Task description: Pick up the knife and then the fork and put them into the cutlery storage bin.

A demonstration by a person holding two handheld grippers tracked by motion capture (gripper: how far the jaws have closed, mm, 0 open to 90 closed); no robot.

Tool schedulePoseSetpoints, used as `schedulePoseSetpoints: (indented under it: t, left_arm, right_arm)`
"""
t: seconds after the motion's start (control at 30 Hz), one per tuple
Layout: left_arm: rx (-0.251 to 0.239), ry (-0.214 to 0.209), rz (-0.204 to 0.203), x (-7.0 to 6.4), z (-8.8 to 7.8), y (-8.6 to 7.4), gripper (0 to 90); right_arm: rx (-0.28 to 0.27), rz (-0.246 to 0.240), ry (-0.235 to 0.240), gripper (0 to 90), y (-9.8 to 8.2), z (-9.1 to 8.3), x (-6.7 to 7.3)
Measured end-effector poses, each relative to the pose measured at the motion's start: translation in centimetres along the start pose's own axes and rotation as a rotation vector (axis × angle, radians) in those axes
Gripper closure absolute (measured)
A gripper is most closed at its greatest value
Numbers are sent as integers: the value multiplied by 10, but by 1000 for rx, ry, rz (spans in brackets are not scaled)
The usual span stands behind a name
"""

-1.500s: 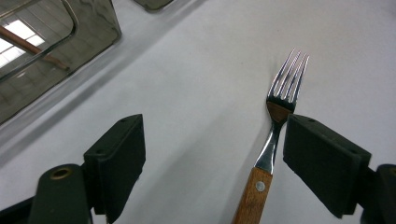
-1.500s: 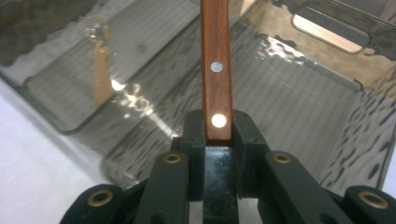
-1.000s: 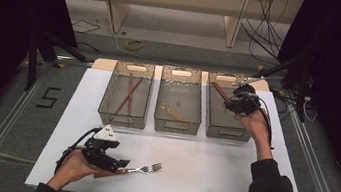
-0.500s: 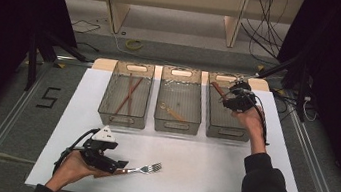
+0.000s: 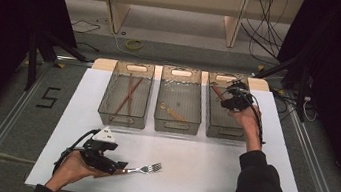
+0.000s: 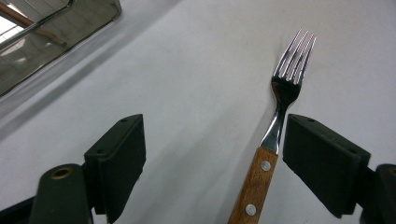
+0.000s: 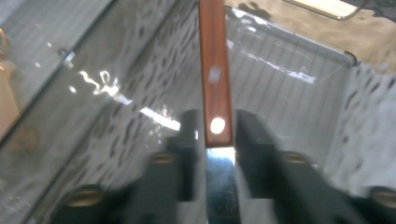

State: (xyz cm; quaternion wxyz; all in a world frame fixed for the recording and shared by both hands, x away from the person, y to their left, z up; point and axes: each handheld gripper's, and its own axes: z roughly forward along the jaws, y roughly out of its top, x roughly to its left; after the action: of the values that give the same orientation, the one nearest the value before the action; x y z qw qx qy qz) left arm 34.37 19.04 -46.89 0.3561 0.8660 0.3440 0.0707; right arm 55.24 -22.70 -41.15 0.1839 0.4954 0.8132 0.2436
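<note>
A white worktop [image 5: 207, 177] carries three clear, grey-tinted bins [image 5: 179, 102]. A fork [image 6: 275, 135] has a silver head and a reddish-brown wooden handle with two silver rivets. A second utensil [image 7: 215, 93] shows a similar red-brown handle and bright steel. Both claws are black.

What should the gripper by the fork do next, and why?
Probably close on the fork, around its wooden handle. The left gripper is open with its jaws on either side of the fork, which lies flat on the white table, and neither pad presses on it yet.
</note>
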Motion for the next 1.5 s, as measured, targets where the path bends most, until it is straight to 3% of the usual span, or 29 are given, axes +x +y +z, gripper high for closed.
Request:
schedulePoseSetpoints:
  t: [0.27,0.47,0.77,1.1,1.5]
  left_arm:
    - [7,-1,4,0,0,0,209]
    - [18,-4,13,0,0,1,211]
    - [31,-16,18,-2,-1,4,213]
    - [66,-15,25,-2,-3,6,218]
    - [200,-19,66,-5,-9,7,271]
  right_arm:
    - [-47,-5,13,507,1,-14,1]
    - [-109,-33,91,409,-7,-38,10]
    - [-199,-138,215,357,-35,-77,45]
    - [-212,-186,282,340,-62,-88,72]
    - [-195,-243,322,335,-80,-92,91]
